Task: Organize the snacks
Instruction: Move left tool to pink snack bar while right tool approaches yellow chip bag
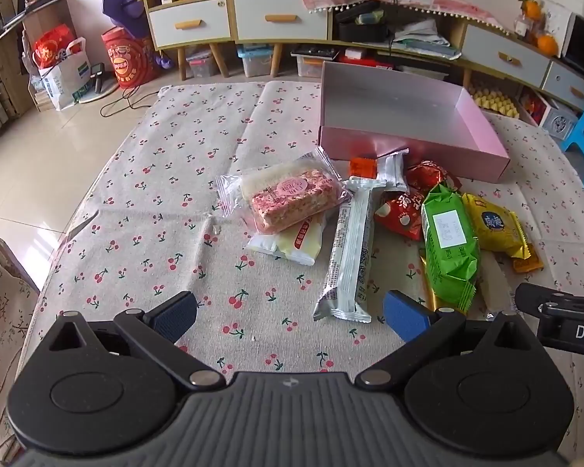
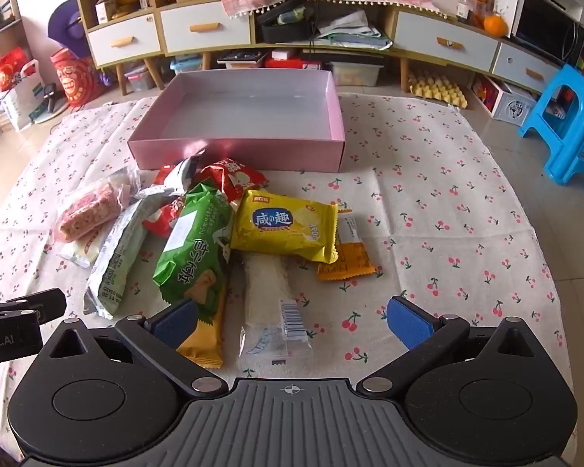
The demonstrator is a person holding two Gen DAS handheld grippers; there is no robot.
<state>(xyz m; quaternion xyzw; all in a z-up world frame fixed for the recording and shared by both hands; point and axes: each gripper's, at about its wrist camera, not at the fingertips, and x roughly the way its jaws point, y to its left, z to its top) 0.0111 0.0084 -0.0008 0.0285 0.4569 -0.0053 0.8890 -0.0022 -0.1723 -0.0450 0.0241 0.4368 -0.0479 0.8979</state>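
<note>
Both the left gripper point(image 1: 290, 317) and the right gripper point(image 2: 292, 317) hang released, jaws wide, nothing between them. The snack pile lies just ahead of them, the empty pink box point(image 2: 333, 142) beyond it. The green packet point(image 2: 194, 249) looks light, crinkly and probably slippery; its biscuits may crush, so pinch across its middle. Its long axis runs away from the right gripper, toward the box.

Wrapped snacks point(image 2: 214, 241) lie heaped on the cloth before an empty pink box point(image 2: 237, 148).
</note>
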